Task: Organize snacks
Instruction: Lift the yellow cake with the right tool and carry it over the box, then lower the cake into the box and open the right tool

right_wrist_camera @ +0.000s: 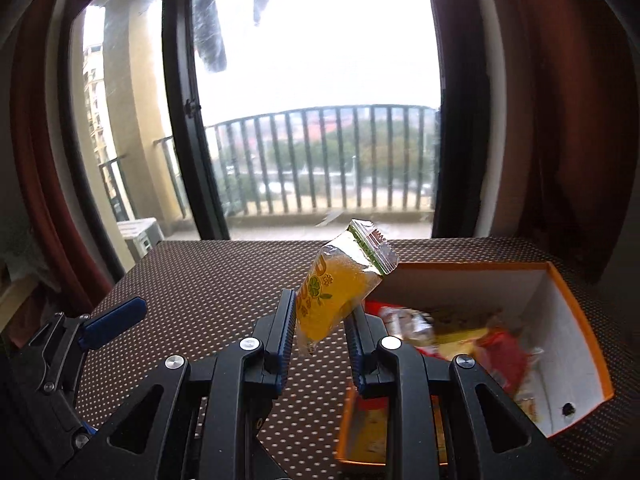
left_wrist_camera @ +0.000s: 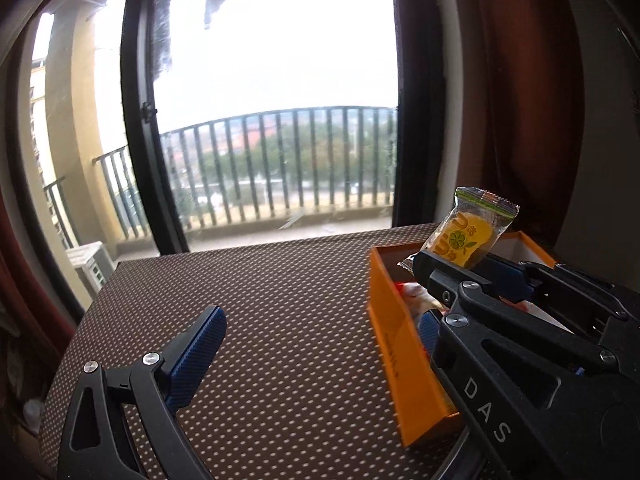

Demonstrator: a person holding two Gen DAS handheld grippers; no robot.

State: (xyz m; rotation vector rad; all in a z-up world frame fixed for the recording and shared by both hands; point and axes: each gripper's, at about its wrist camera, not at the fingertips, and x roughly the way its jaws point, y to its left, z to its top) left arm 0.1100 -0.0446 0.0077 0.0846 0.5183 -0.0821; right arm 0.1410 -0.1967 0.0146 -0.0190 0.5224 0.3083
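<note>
Over the dotted tablecloth [left_wrist_camera: 260, 320], the right tool [right_wrist_camera: 320, 324] pinches a yellow snack packet [right_wrist_camera: 336, 300] beside the orange box [right_wrist_camera: 580, 340]; the left tool [left_wrist_camera: 320, 328] hangs spread.

Home: balcony door [left_wrist_camera: 276, 120], curtains [left_wrist_camera: 500, 100], railing [right_wrist_camera: 320, 160] outside.

At three o'clock, the right gripper [left_wrist_camera: 460, 268] pinches a yellow snack packet [left_wrist_camera: 470, 236] above the orange box [left_wrist_camera: 394, 344] on the dotted desk [left_wrist_camera: 280, 320]; left gripper [left_wrist_camera: 320, 328] fingers [left_wrist_camera: 196, 356] spread.

Brown dotted tablecloth [left_wrist_camera: 260, 300], balcony railing [left_wrist_camera: 280, 160] beyond the window, dark red curtain [left_wrist_camera: 520, 100].
</note>
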